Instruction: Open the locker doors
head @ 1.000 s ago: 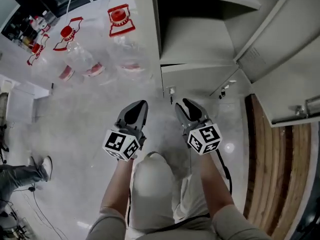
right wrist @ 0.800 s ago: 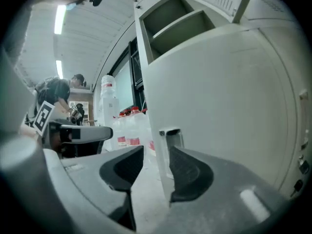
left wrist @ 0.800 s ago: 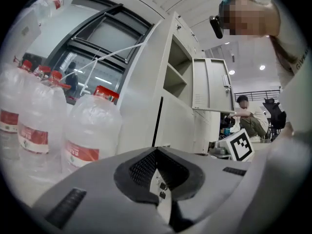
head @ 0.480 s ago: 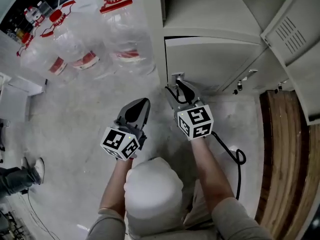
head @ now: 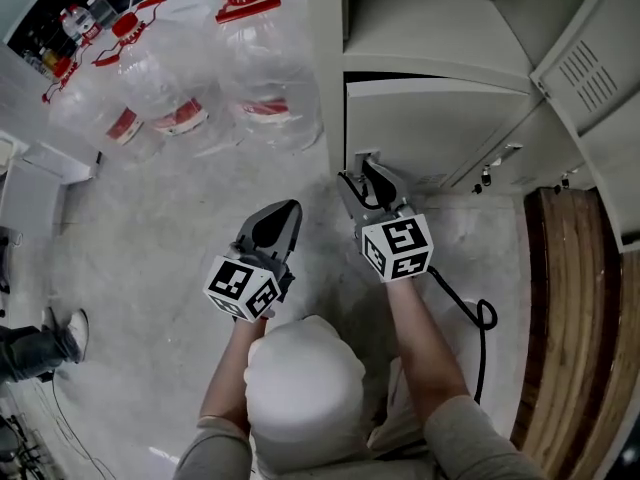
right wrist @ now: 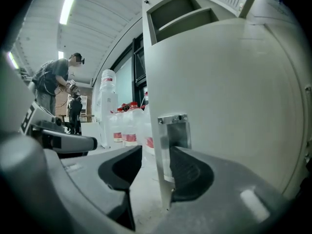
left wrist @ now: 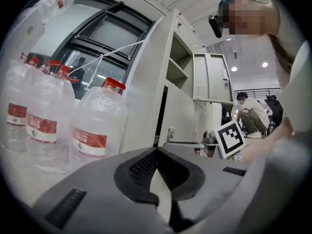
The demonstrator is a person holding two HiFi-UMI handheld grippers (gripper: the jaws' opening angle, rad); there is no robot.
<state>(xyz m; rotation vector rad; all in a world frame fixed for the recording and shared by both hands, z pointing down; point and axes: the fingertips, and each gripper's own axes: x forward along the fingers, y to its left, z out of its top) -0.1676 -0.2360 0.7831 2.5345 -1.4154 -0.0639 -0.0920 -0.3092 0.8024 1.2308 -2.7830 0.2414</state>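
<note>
The lowest locker door [head: 440,128] is a pale grey panel, standing shut. A small metal handle tab [head: 358,156] sticks out at its left edge. My right gripper [head: 360,175] has its jaws either side of that tab and they are closing. In the right gripper view the handle tab [right wrist: 173,135] stands between the jaws of the right gripper [right wrist: 156,152]. The right pad lies close against it and the left pad is apart from it. My left gripper [head: 286,210] hangs to the left over the floor, shut on nothing. Its tips [left wrist: 157,150] meet.
Several large water bottles [head: 260,78] with red caps stand on the floor left of the locker. An upper locker door [head: 590,58] hangs open at the right. A wooden strip [head: 560,318] and a black cable [head: 470,313] lie to the right. Someone's shoe [head: 70,333] is at far left.
My right gripper has gone forward from open floor to the lowest door's handle tab, and its jaws now straddle it. The left gripper has hardly moved.
</note>
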